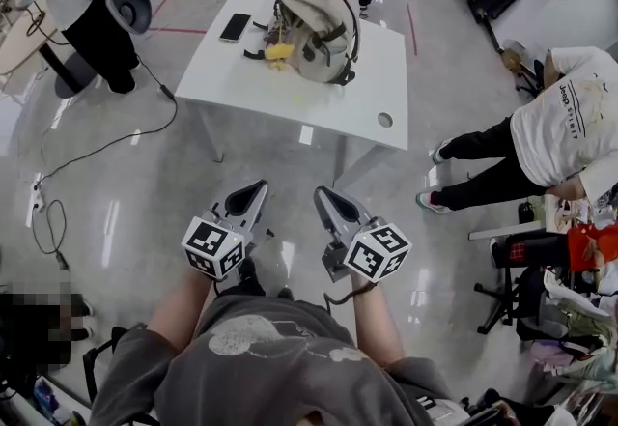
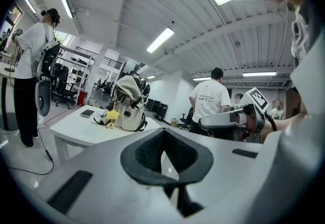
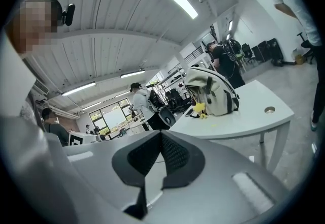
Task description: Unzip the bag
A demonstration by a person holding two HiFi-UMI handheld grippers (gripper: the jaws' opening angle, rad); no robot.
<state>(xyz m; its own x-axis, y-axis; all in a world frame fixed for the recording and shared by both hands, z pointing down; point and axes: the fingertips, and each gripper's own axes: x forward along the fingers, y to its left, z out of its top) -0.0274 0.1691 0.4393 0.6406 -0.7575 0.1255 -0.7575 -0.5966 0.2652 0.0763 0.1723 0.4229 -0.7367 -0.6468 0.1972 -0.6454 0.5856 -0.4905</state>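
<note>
Head view: a beige backpack [image 1: 319, 14] stands on the white worktop [image 1: 367, 76]. A black phone [image 1: 235, 27] lies beside it and a yellow charm [image 1: 279, 51] hangs at its side. The left gripper [image 1: 247, 194] and right gripper [image 1: 326, 200] are side by side above the floor, well apart from the worktop.

Left gripper view: the jaws are clenched together with nothing between them. The backpack stands upright on the worktop, far ahead to the left.

Right gripper view: the jaws are likewise pressed together and empty. The backpack is ahead to the right, with a round hole [image 3: 269, 110] in the worktop nearby.
</note>
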